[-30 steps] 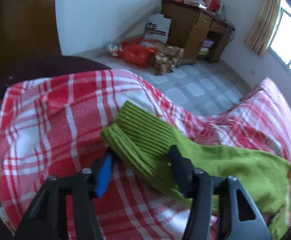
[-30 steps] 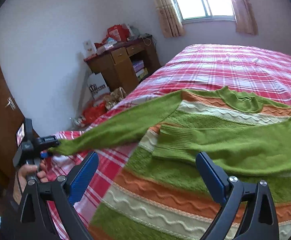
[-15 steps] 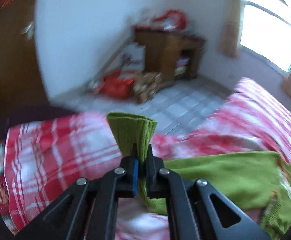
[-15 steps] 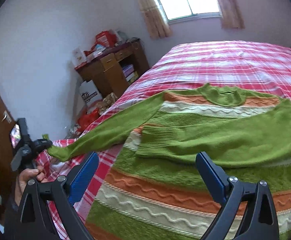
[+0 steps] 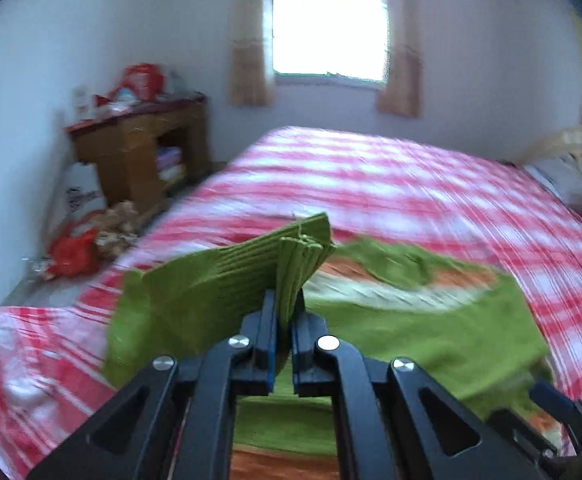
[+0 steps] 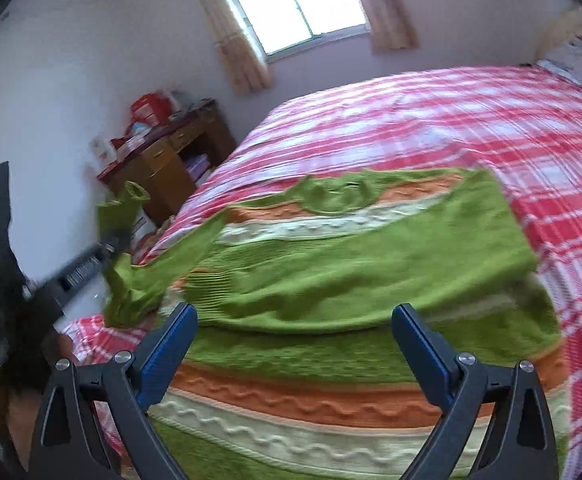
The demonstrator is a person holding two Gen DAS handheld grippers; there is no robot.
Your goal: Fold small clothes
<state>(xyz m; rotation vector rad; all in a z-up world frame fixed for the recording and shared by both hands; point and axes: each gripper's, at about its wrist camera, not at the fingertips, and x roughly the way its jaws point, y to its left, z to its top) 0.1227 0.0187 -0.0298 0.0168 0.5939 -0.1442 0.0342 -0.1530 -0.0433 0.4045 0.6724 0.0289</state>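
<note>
Green sleeve cuff point(image 5: 291, 268) pinched in left tool point(image 5: 285, 312); right tool point(image 6: 293, 344) gapes above sweater point(image 6: 371, 264).

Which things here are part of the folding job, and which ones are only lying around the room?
Part of the job:
- green striped sweater
- its sleeve cuff, clamped in the left gripper
- right gripper, open above the sweater
- plaid bed cover, the work surface

Only lying around:
- wooden desk
- red bags on the floor
- pillow
</note>
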